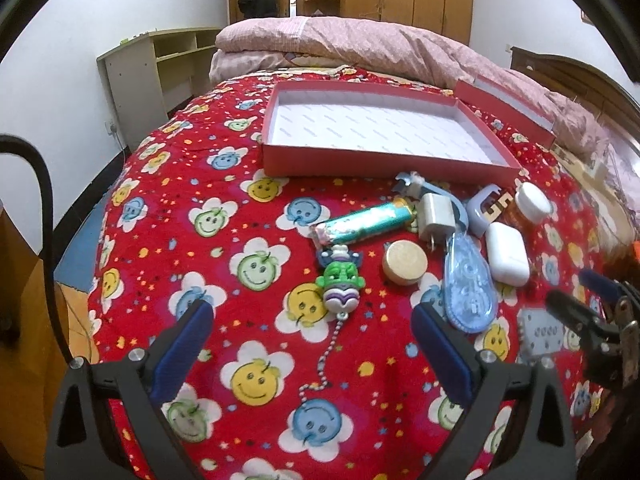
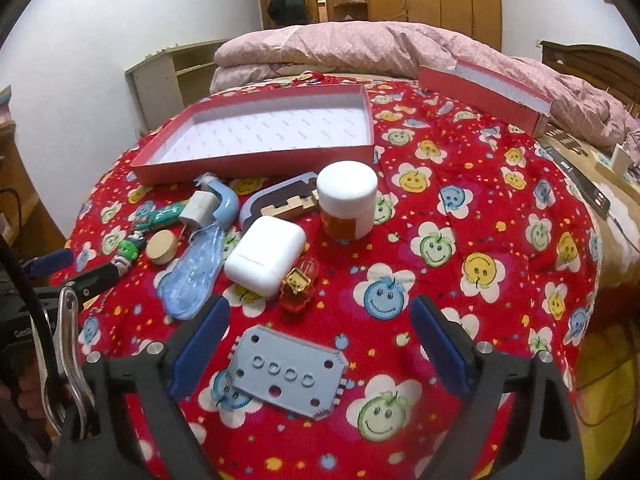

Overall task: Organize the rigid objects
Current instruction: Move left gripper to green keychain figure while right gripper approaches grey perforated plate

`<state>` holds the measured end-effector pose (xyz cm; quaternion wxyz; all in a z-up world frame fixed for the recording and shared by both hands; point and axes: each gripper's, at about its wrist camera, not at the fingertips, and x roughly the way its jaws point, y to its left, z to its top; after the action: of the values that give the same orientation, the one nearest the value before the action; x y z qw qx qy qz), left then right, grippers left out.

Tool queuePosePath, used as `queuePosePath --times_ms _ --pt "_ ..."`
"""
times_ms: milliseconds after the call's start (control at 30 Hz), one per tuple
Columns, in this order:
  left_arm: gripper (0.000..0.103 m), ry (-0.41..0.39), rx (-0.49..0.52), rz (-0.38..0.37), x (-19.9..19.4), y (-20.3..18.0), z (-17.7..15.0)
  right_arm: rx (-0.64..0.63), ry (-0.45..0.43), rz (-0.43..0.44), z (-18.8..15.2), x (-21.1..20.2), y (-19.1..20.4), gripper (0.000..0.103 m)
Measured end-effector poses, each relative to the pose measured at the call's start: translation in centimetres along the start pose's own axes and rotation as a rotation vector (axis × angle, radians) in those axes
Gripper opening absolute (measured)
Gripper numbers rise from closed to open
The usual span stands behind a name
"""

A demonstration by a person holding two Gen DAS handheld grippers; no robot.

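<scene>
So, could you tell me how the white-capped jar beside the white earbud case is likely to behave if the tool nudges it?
The white-capped jar stands upright on a soft quilt, so a push near the cap would probably tip it. Being round, it would likely roll once down. Its smooth plastic looks stiff but possibly slippery.

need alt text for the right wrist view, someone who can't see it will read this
The right tool hangs open over a flat grey plastic card on a red smiley-face bedspread. Beyond it lie a white case, a white-capped jar, a blue tape dispenser and other small items, in front of an empty red box.
</scene>
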<state>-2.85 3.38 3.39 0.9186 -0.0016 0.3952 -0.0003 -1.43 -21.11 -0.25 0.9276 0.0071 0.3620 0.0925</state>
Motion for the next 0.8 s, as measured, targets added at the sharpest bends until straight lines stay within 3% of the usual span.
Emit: queuePosePath --times_ms 367,567,800 --pt "0.098 0.009 0.0 -0.005 -0.5 0.2 -0.8 -0.01 0.042 0.021 -1.4 -0.7 -0.4 0.094" --pt "0.098 0.009 0.029 -0.021 -0.4 -0.5 -0.7 -0.046 0.098 -0.021 -2.4 -0.7 -0.1 0.094" --pt "0.087 0.028 0.042 -0.041 1.1 -1.4 0.2 -0.111 0.14 -0.014 -3.6 0.1 1.6 0.094"
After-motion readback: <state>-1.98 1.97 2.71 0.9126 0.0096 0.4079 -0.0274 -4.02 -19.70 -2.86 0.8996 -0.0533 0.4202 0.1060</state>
